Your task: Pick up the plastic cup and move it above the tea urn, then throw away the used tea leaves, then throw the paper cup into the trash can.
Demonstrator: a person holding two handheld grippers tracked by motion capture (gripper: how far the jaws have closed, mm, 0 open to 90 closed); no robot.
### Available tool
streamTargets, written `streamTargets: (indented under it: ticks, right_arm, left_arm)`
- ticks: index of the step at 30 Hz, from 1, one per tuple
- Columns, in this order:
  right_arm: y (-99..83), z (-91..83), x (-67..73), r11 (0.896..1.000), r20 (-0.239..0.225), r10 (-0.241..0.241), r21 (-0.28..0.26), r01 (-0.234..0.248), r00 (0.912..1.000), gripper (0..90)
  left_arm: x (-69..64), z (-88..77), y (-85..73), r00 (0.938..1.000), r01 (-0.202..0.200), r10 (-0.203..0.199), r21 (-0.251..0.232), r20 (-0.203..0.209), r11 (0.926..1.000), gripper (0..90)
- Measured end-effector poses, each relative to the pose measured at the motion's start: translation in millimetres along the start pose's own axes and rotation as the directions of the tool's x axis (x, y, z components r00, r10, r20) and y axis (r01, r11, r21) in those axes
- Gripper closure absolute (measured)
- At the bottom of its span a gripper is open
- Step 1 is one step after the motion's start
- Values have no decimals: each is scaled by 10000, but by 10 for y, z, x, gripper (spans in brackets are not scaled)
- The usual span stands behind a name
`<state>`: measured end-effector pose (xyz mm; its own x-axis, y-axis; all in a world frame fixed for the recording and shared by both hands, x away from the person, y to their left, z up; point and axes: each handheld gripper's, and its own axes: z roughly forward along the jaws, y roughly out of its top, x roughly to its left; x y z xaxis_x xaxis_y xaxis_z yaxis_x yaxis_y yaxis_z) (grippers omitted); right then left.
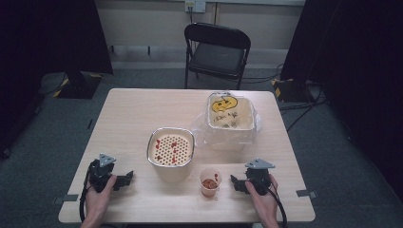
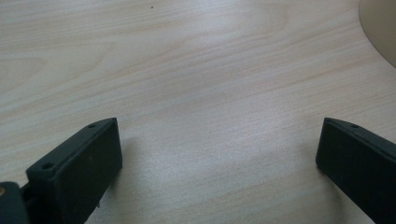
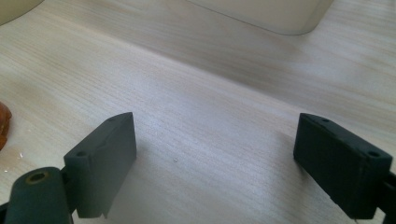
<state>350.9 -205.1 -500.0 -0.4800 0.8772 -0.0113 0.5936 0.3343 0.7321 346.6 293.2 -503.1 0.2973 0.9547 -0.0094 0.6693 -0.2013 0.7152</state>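
Both claws are sitting low on the table (image 1: 123, 111) with nothing between the jaws — the right gripper (image 1: 236, 183) is gaping wide over bare wood, and the left gripper (image 1: 127, 178) is standing just as far apart. The right one is lying nearest the work: a small cup (image 1: 210, 181) with red sauce in it is waiting just to its left, close to the near edge. This is looking like the pause ahead of a pickup — the likely next move is the right claw sliding across and closing on the cup wall, gently, since a thin cup may buckle or tip. Beyond it, the strainer pot (image 1: 171, 151) is standing near the cup, and the bagged tub (image 1: 230, 115) is sitting further back. Room is generous on the left; on the right, the table edge is running close behind the hand.
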Motion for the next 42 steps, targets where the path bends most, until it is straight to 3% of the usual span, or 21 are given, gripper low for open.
streamTargets:
  ticks: [5,8,9,10,13,17,20,24,26,33,36,42]
  right_arm:
    - [-15,-18,19,9999,131,132,-50,-131,9998,136]
    - [-4,-32,32,9997,-64,226,19,-226,9997,144]
    - [17,-67,55,9979,-540,617,-149,-626,9966,145]
    - [28,-79,66,9970,-708,747,-148,-760,9947,146]
    - [63,-98,141,9964,-1218,805,-178,-833,9893,148]
    - [83,-123,277,10000,-1588,62,-39,-69,9873,165]
    - [79,-174,322,9998,-1802,149,-87,-167,9835,167]
    - [43,-249,412,9998,-2340,-106,-158,71,9722,182]
    - [47,-276,464,9993,-2388,-299,-289,236,9706,197]
    - [80,-286,574,9990,-3134,-457,-151,432,9485,214]
    - [61,-306,638,9978,-3176,-625,0,659,9462,213]
    - [41,-373,802,9935,-3764,-1134,-357,1079,9195,200]
  left_arm:
    - [0,0,0,10000,-1,1,3,0,10000,0]
    - [0,0,0,10000,1,-1,2,2,10000,0]
    - [0,0,0,10000,-4,4,2,0,10000,0]
    - [0,0,0,10000,-5,5,0,0,10000,0]
    - [0,0,0,10000,-7,7,3,0,10000,0]
    - [0,0,0,10000,-2,2,0,2,10000,0]
    - [0,0,0,10000,1,-1,-2,1,10000,0]
    - [0,0,0,10000,0,0,-1,1,10000,0]
    - [0,0,0,10000,-2,2,-1,-3,10000,0]
    - [0,0,0,10000,-2,2,-1,2,10000,0]
    - [0,0,0,10000,-2,2,1,1,10000,0]
    - [0,0,0,10000,-1,1,0,1,10000,0]
